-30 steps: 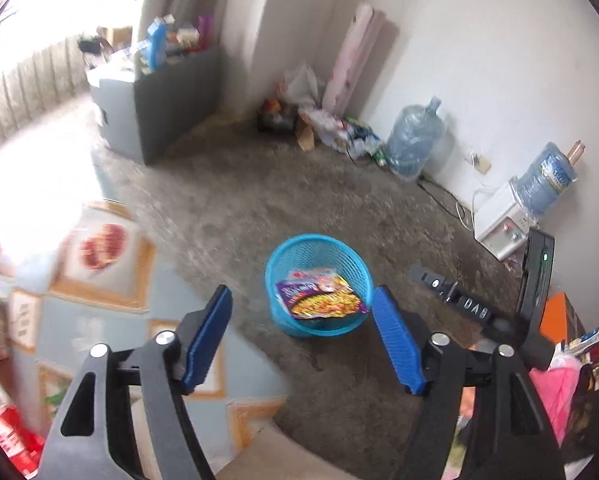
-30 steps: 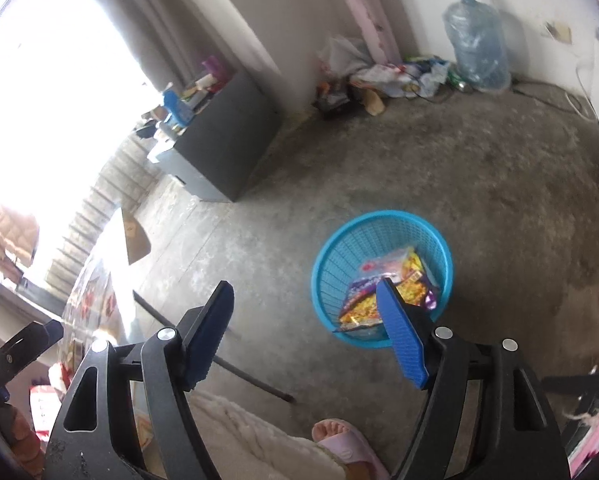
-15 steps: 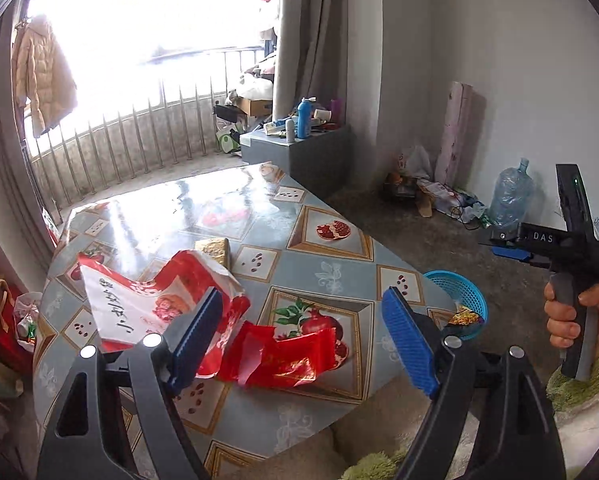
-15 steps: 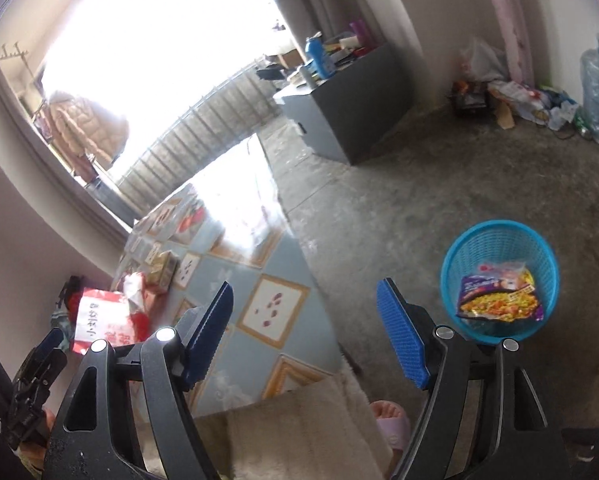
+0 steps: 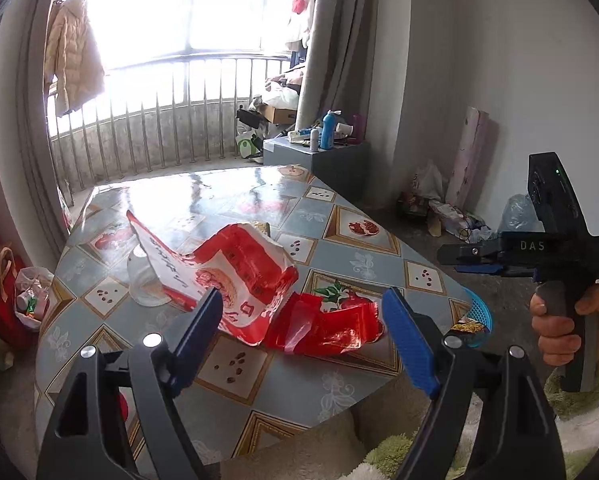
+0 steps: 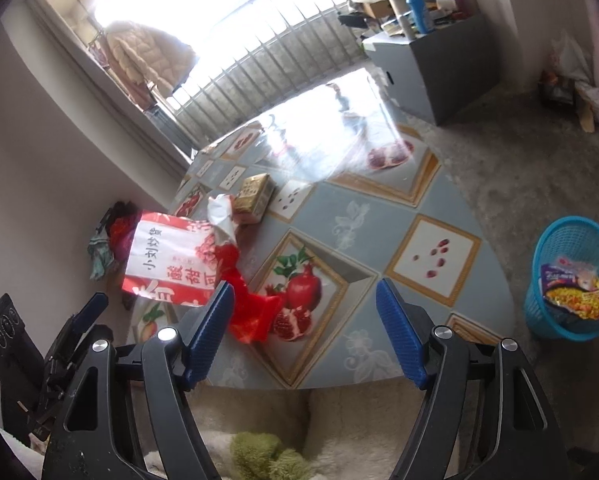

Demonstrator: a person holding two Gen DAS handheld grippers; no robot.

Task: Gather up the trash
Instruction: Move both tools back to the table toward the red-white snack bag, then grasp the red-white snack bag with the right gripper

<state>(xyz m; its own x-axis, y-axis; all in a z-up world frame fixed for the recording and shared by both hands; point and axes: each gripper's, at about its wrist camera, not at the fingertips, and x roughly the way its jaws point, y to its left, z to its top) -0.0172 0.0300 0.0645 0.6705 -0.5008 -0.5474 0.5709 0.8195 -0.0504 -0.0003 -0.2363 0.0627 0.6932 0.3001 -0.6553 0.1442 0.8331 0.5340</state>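
On the patterned table [image 5: 351, 256] lies a red-and-white paper bag [image 5: 235, 276], with a crumpled red wrapper [image 5: 323, 324] beside it and a clear plastic cup [image 5: 143, 280] behind it. My left gripper [image 5: 303, 300] hangs open and empty just short of the bag and wrapper. My right gripper [image 6: 304, 288] is also open and empty over the table's near edge, with the red wrapper [image 6: 251, 312] by its left finger. A small gold box [image 6: 255, 192] lies farther back. The blue basket [image 6: 571, 280] stands on the floor to the right and holds a noodle packet [image 6: 575, 296].
A grey cabinet [image 5: 331, 160] with bottles stands against the far wall beside the balcony railing. Litter and a water jug [image 5: 519, 212] lie along the right wall. Bags [image 5: 19, 300] sit on the floor left of the table. Fluffy cream and green fabric [image 6: 267, 452] lies below the grippers.
Both views have swung from the blue basket on the floor up and left to the table with the red bag and wrapper. Both grippers stayed open and empty.
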